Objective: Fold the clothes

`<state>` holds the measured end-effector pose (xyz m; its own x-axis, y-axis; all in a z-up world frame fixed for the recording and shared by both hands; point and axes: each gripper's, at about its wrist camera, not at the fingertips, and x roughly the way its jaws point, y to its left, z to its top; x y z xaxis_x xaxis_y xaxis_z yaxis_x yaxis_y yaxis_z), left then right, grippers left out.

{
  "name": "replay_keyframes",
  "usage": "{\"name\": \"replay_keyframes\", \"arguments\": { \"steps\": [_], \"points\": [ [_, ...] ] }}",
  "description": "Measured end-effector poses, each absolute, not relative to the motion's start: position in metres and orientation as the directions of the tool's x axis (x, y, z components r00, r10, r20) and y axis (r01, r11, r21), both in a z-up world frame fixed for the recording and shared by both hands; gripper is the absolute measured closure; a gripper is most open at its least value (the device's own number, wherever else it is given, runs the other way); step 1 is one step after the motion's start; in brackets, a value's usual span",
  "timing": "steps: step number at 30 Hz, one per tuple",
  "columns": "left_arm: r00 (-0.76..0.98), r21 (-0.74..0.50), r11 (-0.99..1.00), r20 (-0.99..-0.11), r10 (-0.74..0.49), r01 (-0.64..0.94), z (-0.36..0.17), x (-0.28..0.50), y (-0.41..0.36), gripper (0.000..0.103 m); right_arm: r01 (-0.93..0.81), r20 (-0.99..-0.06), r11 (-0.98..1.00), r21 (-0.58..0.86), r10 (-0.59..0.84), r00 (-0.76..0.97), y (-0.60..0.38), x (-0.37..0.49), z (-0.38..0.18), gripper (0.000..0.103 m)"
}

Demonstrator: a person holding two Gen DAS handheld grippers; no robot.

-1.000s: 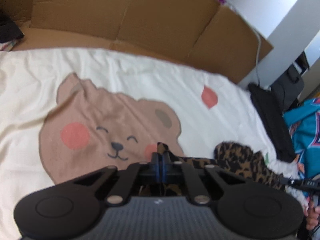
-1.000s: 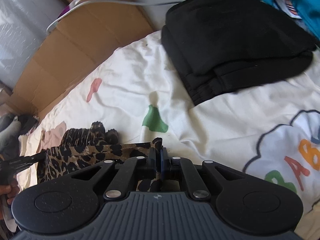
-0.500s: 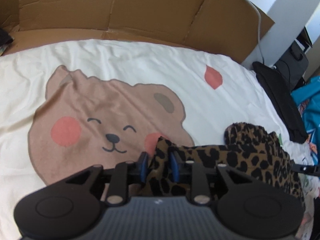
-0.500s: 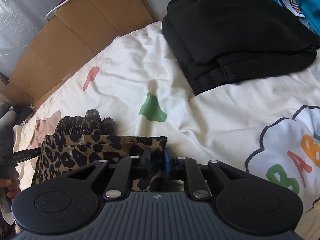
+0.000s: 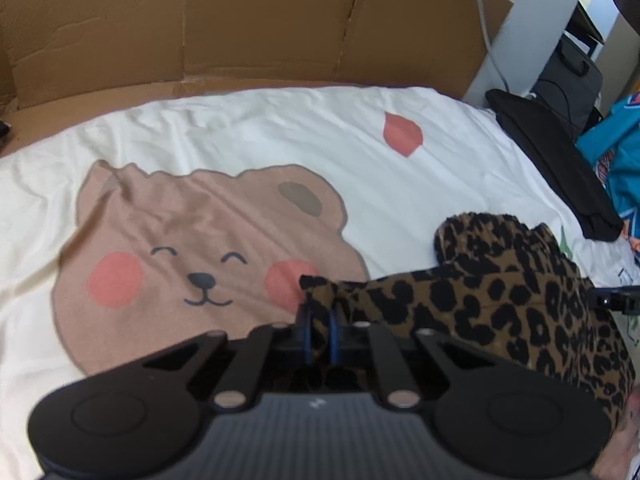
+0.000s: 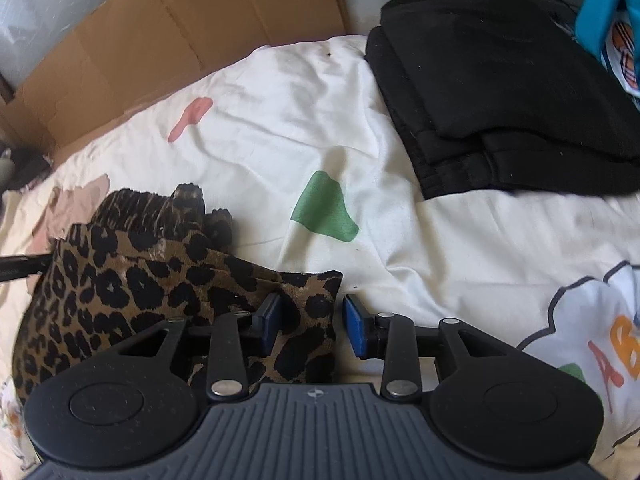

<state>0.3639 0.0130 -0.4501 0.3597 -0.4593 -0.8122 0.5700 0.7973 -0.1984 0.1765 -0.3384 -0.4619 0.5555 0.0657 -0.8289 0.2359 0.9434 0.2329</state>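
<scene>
Sheet: a cream cotton bedsheet point(image 5: 248, 128) printed with a brown bear face is spread beneath everything.
Black pile: folded black garments point(image 6: 500, 92) are laid at the sheet's far right edge.
Garment: a leopard-print fabric garment point(image 6: 120, 280) is bunched on the sheet between both grippers.
Left gripper point(image 5: 319, 336): a corner of the fabric is pinched between narrowly spaced jaws.
Right gripper point(image 6: 310, 326): its blue pads are spread wide, with a fabric corner lying loosely between them.

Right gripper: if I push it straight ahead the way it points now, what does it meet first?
The right gripper, jaws open, already straddles the corner of the leopard-print garment. Beyond that lies the cream printed bedsheet, probably near its green patch; depth is unclear.
</scene>
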Motion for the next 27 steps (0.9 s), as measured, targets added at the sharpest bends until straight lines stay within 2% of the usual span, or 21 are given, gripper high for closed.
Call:
{"name": "replay_keyframes", "arguments": {
  "steps": [6, 8, 9, 12, 18, 27],
  "points": [
    [0.380, -0.225, 0.826, -0.804, -0.457, 0.518, -0.440, 0.357, 0.034, 0.095, 0.207, -0.835, 0.957, 0.202, 0.058, 0.547, -0.332, 0.181, -0.460, 0.059],
    [0.380, -0.228, 0.828, -0.804, -0.457, 0.513, -0.438, 0.356, 0.037, 0.095, 0.189, -0.830, 0.958, 0.215, 0.078, 0.552, -0.332, 0.181, -0.458, 0.075],
    [0.383, -0.225, 0.829, -0.804, -0.455, 0.512, -0.436, 0.355, 0.037, 0.095, 0.181, -0.827, 0.959, 0.218, 0.083, 0.555, -0.331, 0.180, -0.456, 0.091],
    [0.393, -0.225, 0.834, -0.800, -0.453, 0.504, -0.431, 0.354, 0.038, 0.095, 0.192, -0.813, 0.956, 0.220, 0.071, 0.578, -0.331, 0.173, -0.446, 0.099],
    [0.418, -0.233, 0.850, -0.790, -0.449, 0.473, -0.422, 0.352, 0.041, 0.095, 0.222, -0.766, 0.945, 0.241, 0.044, 0.642, -0.334, 0.157, -0.426, 0.100],
    [0.475, -0.235, 0.855, -0.748, -0.462, 0.461, -0.381, 0.351, 0.042, 0.096, 0.254, -0.710, 0.918, 0.303, 0.040, 0.703, -0.339, 0.142, -0.399, 0.100]
  ]
}}
